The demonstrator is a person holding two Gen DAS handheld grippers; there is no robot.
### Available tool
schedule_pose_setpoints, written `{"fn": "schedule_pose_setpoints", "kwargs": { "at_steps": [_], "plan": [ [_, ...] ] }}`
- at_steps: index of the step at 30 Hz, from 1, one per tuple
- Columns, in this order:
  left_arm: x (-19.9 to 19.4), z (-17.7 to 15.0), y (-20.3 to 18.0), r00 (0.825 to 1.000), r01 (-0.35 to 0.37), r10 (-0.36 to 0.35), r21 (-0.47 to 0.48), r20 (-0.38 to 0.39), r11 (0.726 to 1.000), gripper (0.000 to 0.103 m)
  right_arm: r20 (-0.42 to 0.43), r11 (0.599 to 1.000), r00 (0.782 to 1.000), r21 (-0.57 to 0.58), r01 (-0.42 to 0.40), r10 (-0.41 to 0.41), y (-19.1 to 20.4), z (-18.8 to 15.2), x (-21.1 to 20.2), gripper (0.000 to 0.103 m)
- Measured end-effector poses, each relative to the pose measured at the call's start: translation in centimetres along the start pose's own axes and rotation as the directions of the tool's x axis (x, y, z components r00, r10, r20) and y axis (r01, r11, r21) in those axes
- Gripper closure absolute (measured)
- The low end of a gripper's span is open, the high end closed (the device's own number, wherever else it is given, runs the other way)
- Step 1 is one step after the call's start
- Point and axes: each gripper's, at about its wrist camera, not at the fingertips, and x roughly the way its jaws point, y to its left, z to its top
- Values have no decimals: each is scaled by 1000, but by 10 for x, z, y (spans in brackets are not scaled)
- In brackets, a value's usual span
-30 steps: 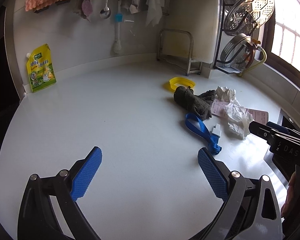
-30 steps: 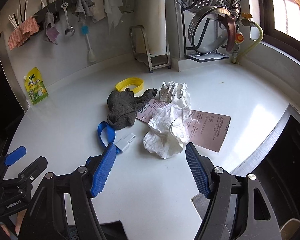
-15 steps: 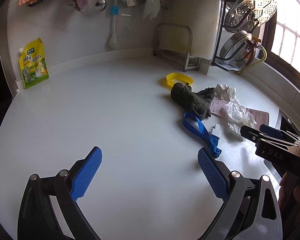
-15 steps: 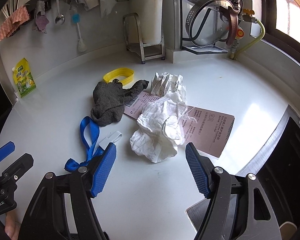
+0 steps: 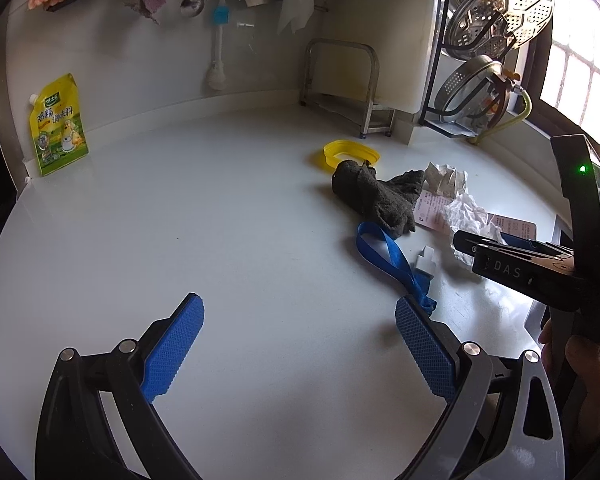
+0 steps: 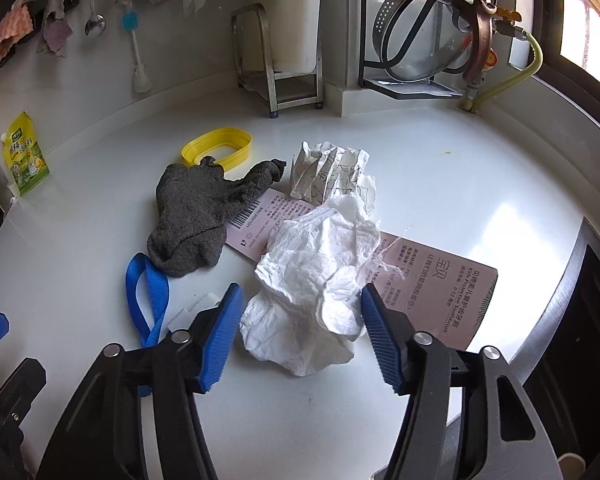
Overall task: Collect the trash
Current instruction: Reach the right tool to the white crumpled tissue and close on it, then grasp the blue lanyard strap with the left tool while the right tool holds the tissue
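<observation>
The right tool (image 6: 302, 312) is seen spread wide, its blue fingers set either side of a crumpled white paper wad (image 6: 314, 284) without closing on it; whether the pads touch it cannot be told. The wad lies on the white surface (image 6: 440, 184), partly over a pink printed card (image 6: 440, 280). Just behind it a second crumpled paper (image 6: 330, 172) is found, with a dark grey cloth (image 6: 198, 216), a yellow ring (image 6: 218, 148) and a blue strap (image 6: 148, 292) to the left. The left tool (image 5: 298, 328) is held wide apart over bare surface, nothing gripped
</observation>
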Motion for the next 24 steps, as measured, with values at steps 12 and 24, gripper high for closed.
{"fn": "schedule_pose_setpoints", "kwargs": {
  "at_steps": [12,24],
  "plan": [
    [3,2,-10,1000,-7,7,11,-10,1000,8,21,999,999,-20,-31,31,4,-4,-8,92],
    [15,12,-50,1000,9,-7,54,-31,999,8,158,988,987,138,-63,41,-56,-37,-83,92]
  ]
}}
